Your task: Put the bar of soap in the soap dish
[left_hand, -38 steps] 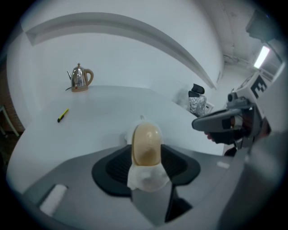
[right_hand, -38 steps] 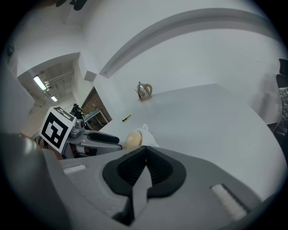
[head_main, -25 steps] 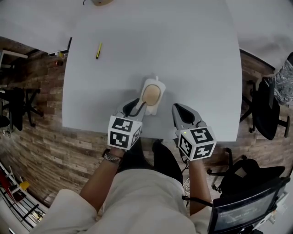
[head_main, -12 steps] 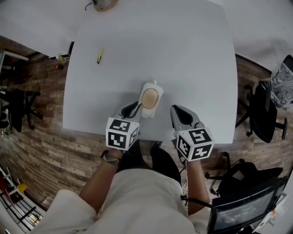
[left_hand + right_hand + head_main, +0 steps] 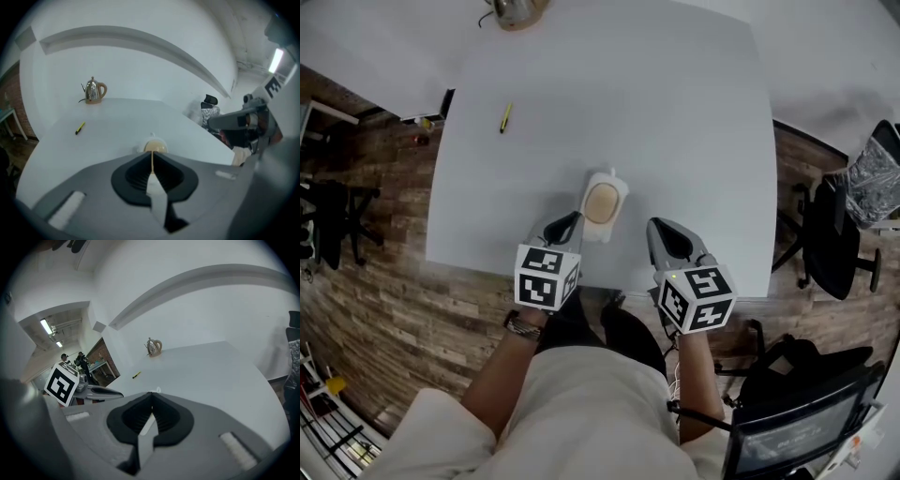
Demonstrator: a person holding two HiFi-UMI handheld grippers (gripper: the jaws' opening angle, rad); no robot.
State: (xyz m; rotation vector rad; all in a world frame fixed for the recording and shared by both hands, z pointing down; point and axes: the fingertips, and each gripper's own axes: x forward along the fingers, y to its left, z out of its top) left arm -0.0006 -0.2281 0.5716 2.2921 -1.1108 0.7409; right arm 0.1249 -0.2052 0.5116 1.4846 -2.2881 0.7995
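The tan oval bar of soap point(image 5: 601, 202) already lies inside the white ceramic soap dish point(image 5: 610, 176). The dish stands on the white worktop point(image 5: 675, 122) near its front edge. By the look of it, the placing is done and the step in hand is clearing away from the dish.

The left claw point(image 5: 576, 218) hangs just beside the dish's near left side. Its jaws have just been closing and now meet, with nothing between them. In the left gripper view the dark pads point(image 5: 136, 173) meet along a thin seam, and the soap shows beyond the tips rather than in the grip. I cannot tell whether the claw tip brushes the dish rim, though it looks slightly apart.

The right claw point(image 5: 657, 228) hovers near the dish's right side, well clear of it. Its jaws are also together and hold nothing.

The next move calls only for drawing the left claw back toward the person. It should pull straight away so the tip does not nudge the dish or tip the soap out.
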